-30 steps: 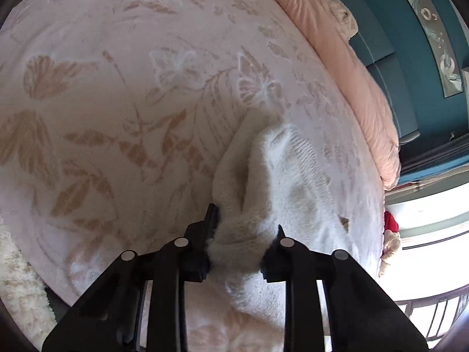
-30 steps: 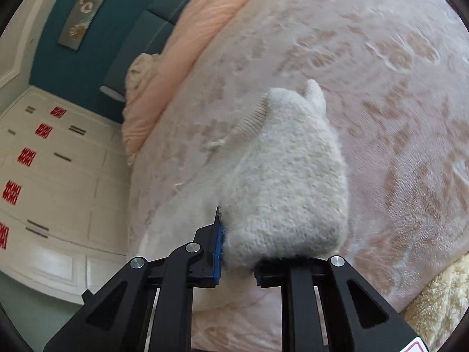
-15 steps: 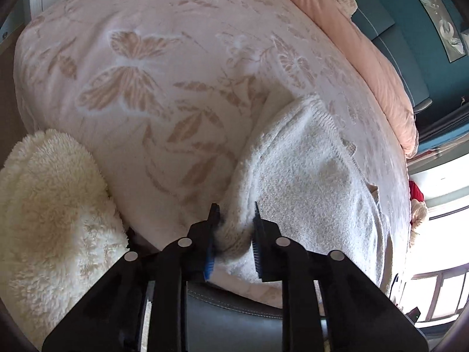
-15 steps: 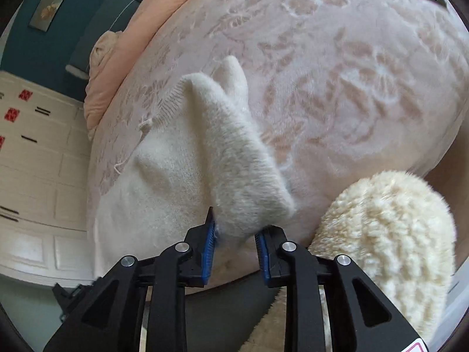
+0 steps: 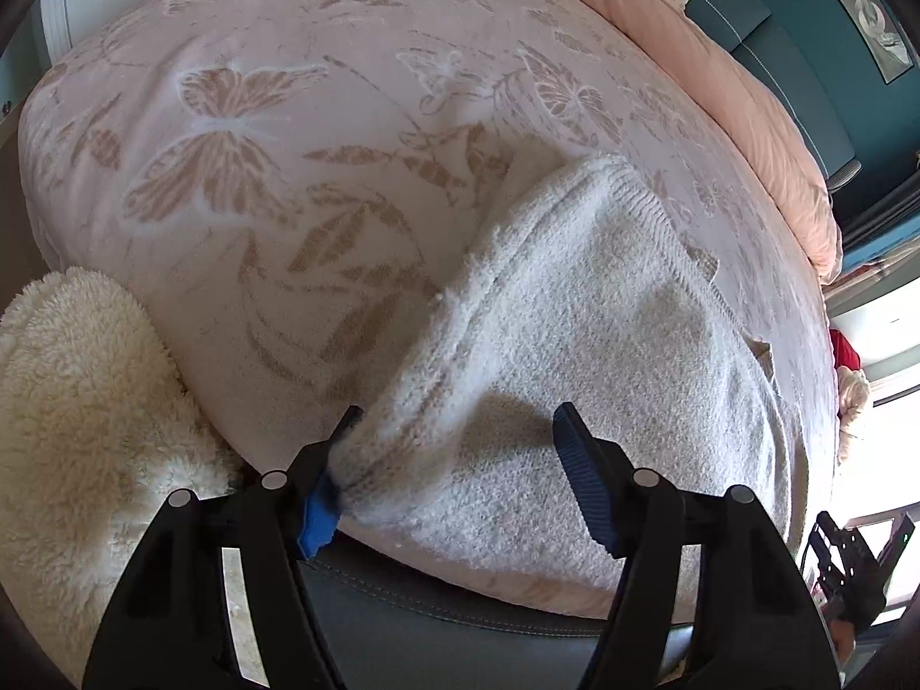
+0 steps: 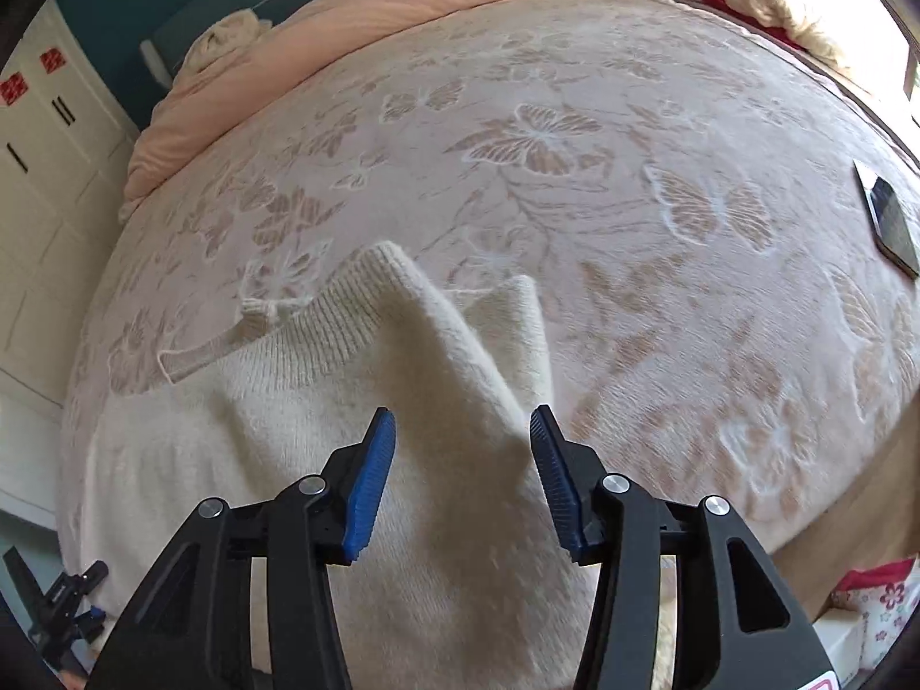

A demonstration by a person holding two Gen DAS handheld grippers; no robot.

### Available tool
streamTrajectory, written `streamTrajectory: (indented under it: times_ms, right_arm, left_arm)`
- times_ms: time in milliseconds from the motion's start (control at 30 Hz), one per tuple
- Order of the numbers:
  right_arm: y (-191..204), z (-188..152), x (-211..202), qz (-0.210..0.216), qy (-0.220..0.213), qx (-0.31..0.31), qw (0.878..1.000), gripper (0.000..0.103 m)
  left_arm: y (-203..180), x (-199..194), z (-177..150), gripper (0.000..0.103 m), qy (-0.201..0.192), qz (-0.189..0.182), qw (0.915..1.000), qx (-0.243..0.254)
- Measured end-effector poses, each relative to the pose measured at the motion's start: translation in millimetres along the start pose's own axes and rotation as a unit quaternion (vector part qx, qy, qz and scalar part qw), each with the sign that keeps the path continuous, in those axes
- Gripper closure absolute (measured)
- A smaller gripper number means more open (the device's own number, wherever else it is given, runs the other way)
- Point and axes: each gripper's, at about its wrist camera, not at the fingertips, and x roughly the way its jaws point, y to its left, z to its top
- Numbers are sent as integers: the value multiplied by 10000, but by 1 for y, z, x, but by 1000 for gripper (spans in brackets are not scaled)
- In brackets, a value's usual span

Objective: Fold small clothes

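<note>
Across the lower centre of the left wrist view, the cream sweater [image 5: 575, 345] is seen on the bed [image 5: 287, 115], its edge touching one finger of the spread-apart left gripper [image 5: 460, 477]. Lower centre of the right view, the right gripper [image 6: 463, 477] is likewise held apart over a raised ridge of knit, which could slump and spoil the fold.

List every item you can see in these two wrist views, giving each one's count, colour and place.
knitted garment: one, cream-white, lying on the bedspread at its near edge.
bedspread: one, pale pink with tan butterflies, covering the bed.
duvet: one, peach, bunched at the far end.
fluffy throw: one, cream, beside the bed's near corner.
phone: one, dark, on the bedspread at the right.
wardrobe: one, white, left of the bed.
left hand-held gripper: one, black with blue pads, open over the garment.
right hand-held gripper: one, same colours, open over the garment.
</note>
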Motion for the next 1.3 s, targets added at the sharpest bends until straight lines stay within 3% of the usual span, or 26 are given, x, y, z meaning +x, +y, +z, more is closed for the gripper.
streamTrajectory:
  times_ms: [67,167,233,300,333,400,433,500,600,667,800,900,933,967,1000,1033,1100,1200,1300]
  right_arm:
    - [15,7,25,-54,145,-256,9996,50]
    - [23,17,41,161,299,-370,9987,96]
    - [13,25,21,452,-105,-27,9989,96]
    - [-6,31,7,438,-439,314,9976,97]
    - [-17,32,15,358,-372,440,9977,97]
    - [-28,28,51,89,299,374,9988,96]
    - [-27,25,56,50,348,232,9991,96]
    - [-16,27,35,12,25,163,9999,85]
    - [15,19,-14,66,-674,80,9977,84]
    - [50,7,-29,518,-675,-205,9962,84]
    - [139,-31,-9,1344,88,-1128,9844,95]
    - [189,-61,29,1251,619,-1692,9757,97]
    - [198,-71,48,1133,875,-1782,9735,98]
    - [202,-80,66,1001,1045,-1796,9731,100]
    - [201,-85,72,990,912,-1763,9751,102]
    - [200,-85,73,1018,801,-1746,9761,103]
    - [199,-81,72,1112,915,-1589,9767,103]
    - [185,-72,65,1508,1073,-1255,9747,102]
    - [146,-63,30,2053,764,-572,9740,97]
  left_arm:
    - [-1,1,0,37,-4,4,10000,-30]
    - [-1,-1,0,36,-7,1,10000,1]
    - [0,0,2,36,12,-7,10000,-16]
    - [1,1,3,35,16,22,10000,-29]
    - [1,3,4,35,20,28,10000,-33]
    - [0,9,4,35,45,46,10000,-19]
    - [-1,12,4,34,55,90,9999,-8]
    - [-6,13,4,32,-3,107,9999,27]
    - [-7,12,6,31,-68,110,9999,16]
    - [-4,13,5,30,-92,62,9999,-90]
    - [-8,17,4,21,-177,59,9997,-138]
    - [-9,18,5,20,-261,32,9993,-265]
    - [-9,17,6,23,-277,-39,9992,-286]
    - [-9,15,8,42,-280,-149,9991,-268]
    - [-11,14,12,68,-202,-277,9992,-195]
    - [-13,11,16,77,-144,-399,9990,-158]
    - [-24,-8,22,82,-299,-677,9972,-73]
    - [-73,-47,26,84,-643,-1222,9892,480]
    - [-149,-82,12,84,-838,-1781,9710,1356]
